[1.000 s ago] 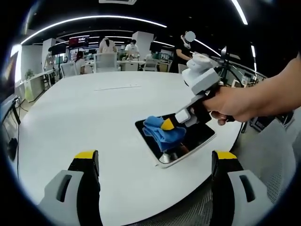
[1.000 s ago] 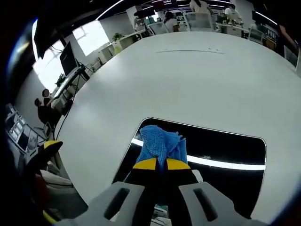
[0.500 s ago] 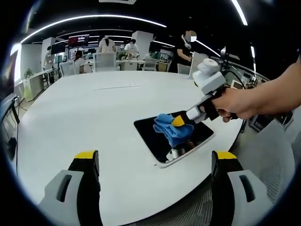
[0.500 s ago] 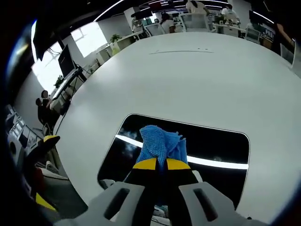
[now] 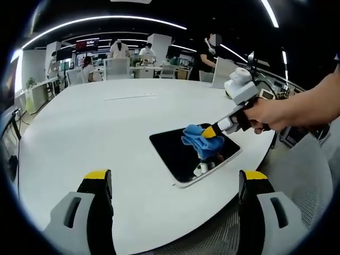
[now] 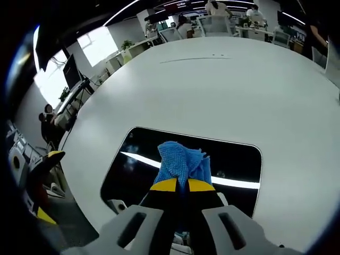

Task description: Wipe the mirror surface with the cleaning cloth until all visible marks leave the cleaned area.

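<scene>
The right claw, yellow-tipped, pinches a crumpled blue woven cleaning cloth and presses it onto the dark, glossy, round-cornered rectangular mirror lying flat on the smooth white round table. The left claw hangs wide apart, holding nothing, near the table's edge.

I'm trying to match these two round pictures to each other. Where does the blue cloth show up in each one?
Left gripper view: the blue cloth lies right of centre, on the far part of the mirror, pinched by the right gripper.
Right gripper view: the cloth is low at centre, just above that gripper's shut yellow tips.
Shared landmark: the dark mirror on the white table.
</scene>
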